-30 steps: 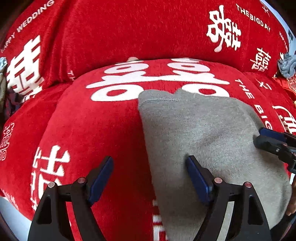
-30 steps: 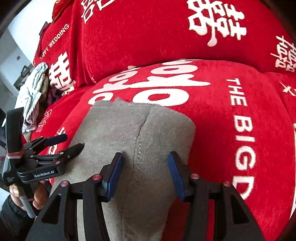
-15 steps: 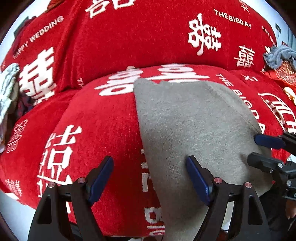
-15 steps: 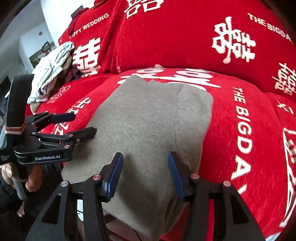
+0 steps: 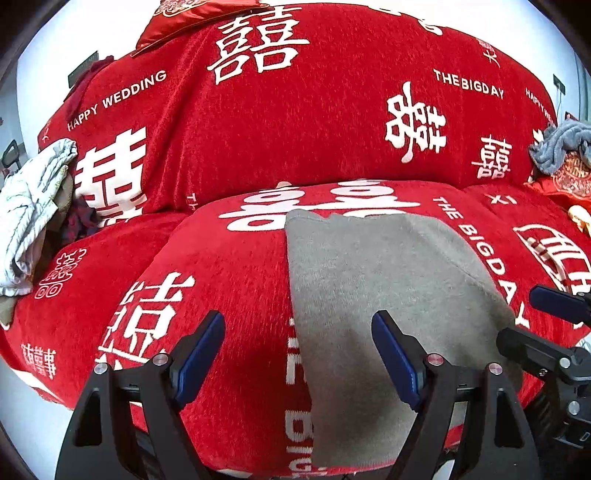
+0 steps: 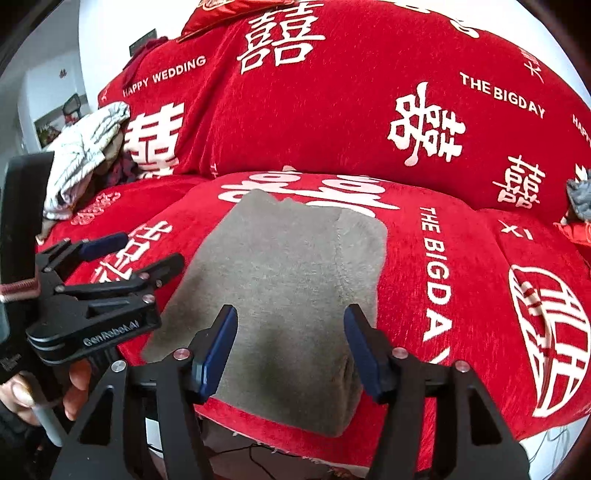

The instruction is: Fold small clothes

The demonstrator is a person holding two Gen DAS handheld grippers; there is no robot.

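Observation:
A grey folded garment [image 5: 388, 295] [image 6: 291, 280] lies flat on the middle seat cushion of a red sofa [image 5: 229, 280], its near end hanging a little over the front edge. My left gripper [image 5: 297, 321] [image 6: 147, 249] hovers in front of the garment's left edge, open, with nothing pressed between its blue pads. My right gripper [image 6: 291, 312] [image 5: 519, 315] hangs before the garment's near end with its jaws opening. The cloth shows behind the gap, and the pads do not touch it.
A pile of white striped clothes [image 5: 29, 206] [image 6: 85, 155] sits on the left seat. A grey-blue cloth [image 5: 557, 147] lies at the right end. A red cushion [image 5: 192, 18] tops the backrest. A person's hand [image 6: 77, 384] holds the left gripper's handle. A thin cable [image 6: 258, 450] runs on the floor below.
Both grippers have drawn back and risen from the garment, so more of the sofa shows. The right jaws have spread wider. The garment stays lying on the cushion.

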